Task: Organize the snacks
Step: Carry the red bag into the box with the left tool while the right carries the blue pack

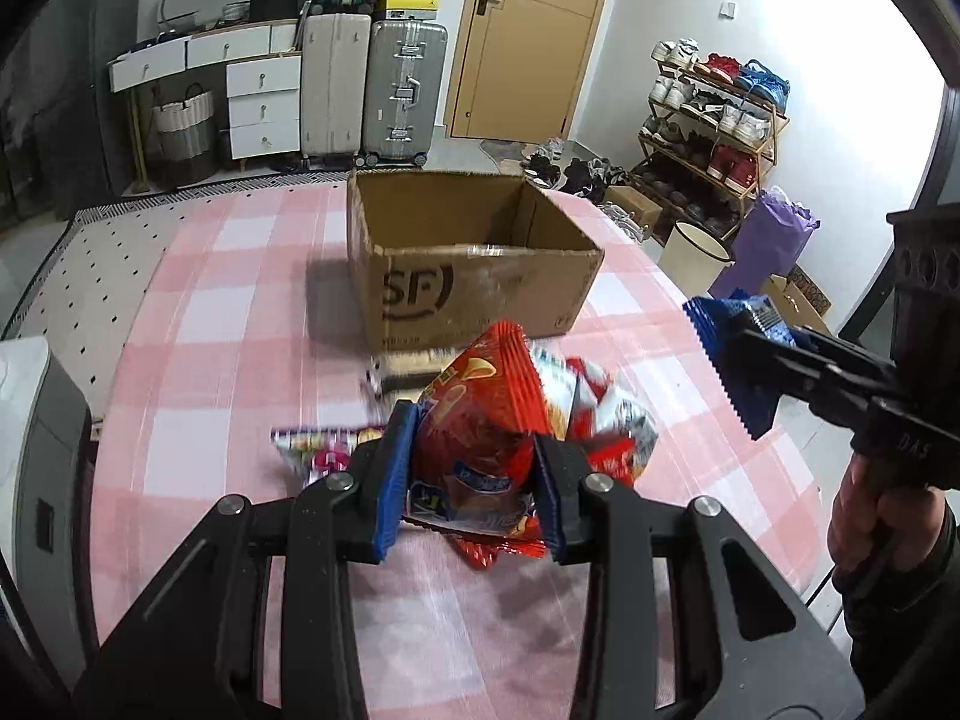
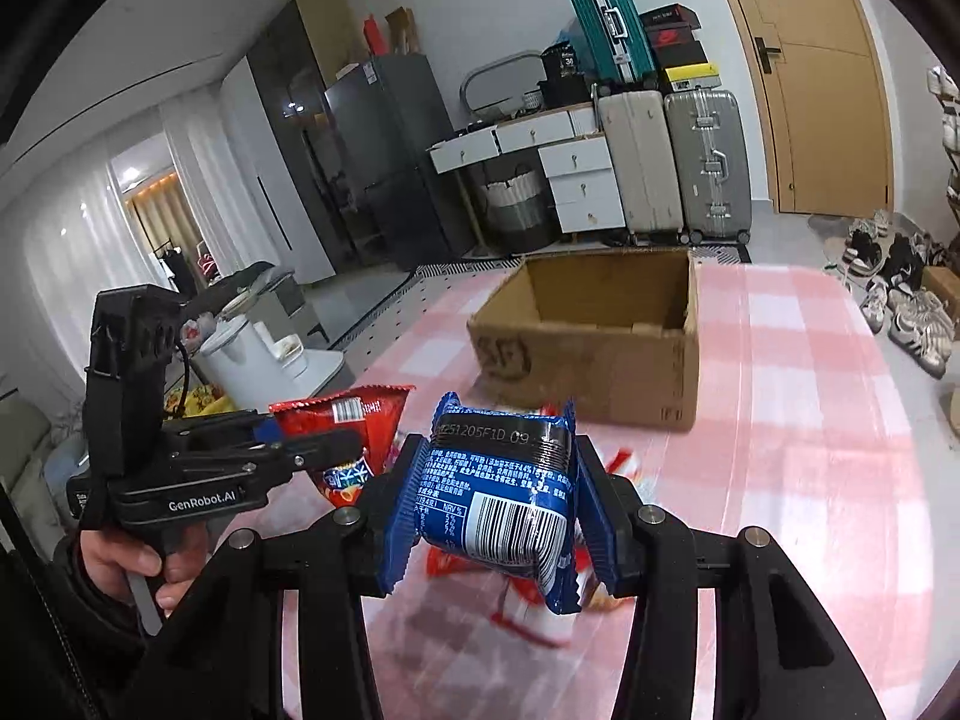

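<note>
My left gripper is shut on a red chip bag and holds it above the pink checked tablecloth; it also shows in the right wrist view. My right gripper is shut on a blue snack packet, barcode side up, seen from the left wrist view at the right. An open cardboard box stands ahead of both grippers, its inside looking empty. More snack packs lie on the cloth below the grippers.
A pink snack pack lies left of the pile. A white appliance stands at the table's left edge. Suitcases, drawers, a shoe rack and a bin stand beyond the table.
</note>
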Motion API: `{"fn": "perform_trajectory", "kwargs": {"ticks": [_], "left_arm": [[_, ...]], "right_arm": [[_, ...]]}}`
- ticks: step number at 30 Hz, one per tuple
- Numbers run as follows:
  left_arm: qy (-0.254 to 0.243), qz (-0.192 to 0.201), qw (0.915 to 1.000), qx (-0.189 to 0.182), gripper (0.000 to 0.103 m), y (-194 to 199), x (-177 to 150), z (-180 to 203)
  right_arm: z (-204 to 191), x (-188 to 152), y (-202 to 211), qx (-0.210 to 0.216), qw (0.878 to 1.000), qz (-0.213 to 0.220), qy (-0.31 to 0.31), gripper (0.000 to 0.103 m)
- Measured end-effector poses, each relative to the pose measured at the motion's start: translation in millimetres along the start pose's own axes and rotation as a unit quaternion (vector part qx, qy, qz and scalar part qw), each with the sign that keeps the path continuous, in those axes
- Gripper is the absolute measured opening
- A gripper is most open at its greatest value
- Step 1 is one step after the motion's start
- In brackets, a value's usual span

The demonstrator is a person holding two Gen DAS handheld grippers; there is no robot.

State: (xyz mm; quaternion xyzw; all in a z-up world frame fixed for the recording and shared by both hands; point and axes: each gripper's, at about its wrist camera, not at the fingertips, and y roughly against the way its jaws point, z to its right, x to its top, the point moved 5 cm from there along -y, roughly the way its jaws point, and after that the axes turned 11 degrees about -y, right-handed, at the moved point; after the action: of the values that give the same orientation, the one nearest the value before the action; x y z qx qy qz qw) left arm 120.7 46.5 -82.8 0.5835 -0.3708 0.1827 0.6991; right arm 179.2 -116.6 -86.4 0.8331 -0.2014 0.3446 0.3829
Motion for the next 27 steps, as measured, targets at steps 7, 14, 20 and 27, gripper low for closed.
{"fn": "perform_trajectory", "kwargs": {"ticks": [7,14,20,27], "left_arm": [[-0.012,0.001,0.9999,-0.008,0.033,-0.8,46.1,-8.9],[-0.019,0.002,0.9998,-0.002,0.033,-6.3,99.6,-24.2],[-0.018,-0.001,0.9998,0.004,0.033,-27.7,147.0,-41.8],[-0.006,-0.004,0.9998,0.016,0.033,-74.0,180.8,-64.8]], "right_arm": [[-6.0,53.5,0.2,0.009,1.0,0.018,0.02,0.047],[-7.2,109.5,-10.9,0.009,0.999,0.022,0.03,0.047],[-2.7,148.3,-39.9,0.003,0.999,0.012,0.036,0.047],[18.5,178.0,-99.7,-0.002,1.0,-0.015,0.0,0.047]]}}
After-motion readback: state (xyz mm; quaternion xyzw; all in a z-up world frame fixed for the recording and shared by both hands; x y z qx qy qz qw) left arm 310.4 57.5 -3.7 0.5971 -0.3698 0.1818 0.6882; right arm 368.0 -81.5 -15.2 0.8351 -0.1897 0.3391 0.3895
